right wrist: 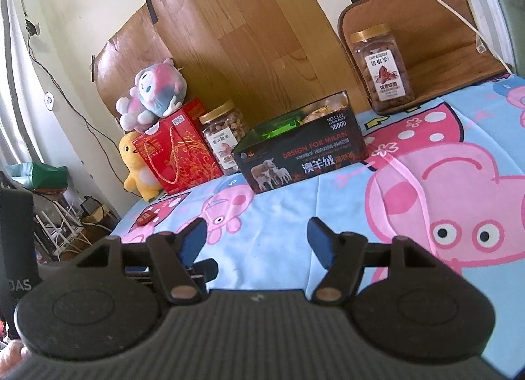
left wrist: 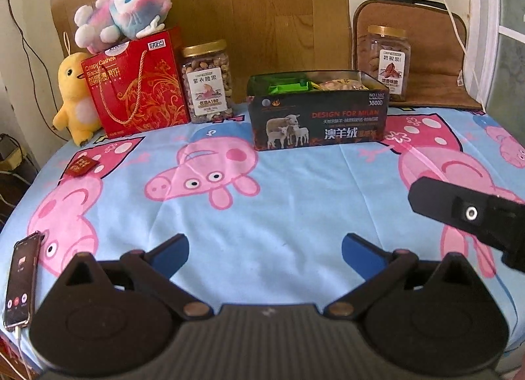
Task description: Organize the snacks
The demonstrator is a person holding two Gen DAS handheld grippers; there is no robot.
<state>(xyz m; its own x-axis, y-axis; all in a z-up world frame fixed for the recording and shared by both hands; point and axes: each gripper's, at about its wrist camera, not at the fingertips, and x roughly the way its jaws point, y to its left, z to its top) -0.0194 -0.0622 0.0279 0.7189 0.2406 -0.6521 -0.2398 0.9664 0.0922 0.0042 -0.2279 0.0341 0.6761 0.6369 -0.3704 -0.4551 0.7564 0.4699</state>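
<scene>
**Snack count + both claws idle**

Counts: 1 black tin box (left wrist: 316, 111) at frame centre with packets inside; 2 nut jars, one (left wrist: 207, 82) left of the box, one (left wrist: 388, 58) upper right; 1 red gift box (left wrist: 137, 88) upper left; 2 plush toys (left wrist: 123, 12) there; 1 red packet (left wrist: 81, 166) mid-left on the cloth; 1 phone (left wrist: 20, 281) lower left.

Left gripper (left wrist: 265, 257): jaws spread wide, holding nothing, above the tablecloth (left wrist: 295, 202). Right gripper (right wrist: 257, 242): same, wide apart, empty.
</scene>
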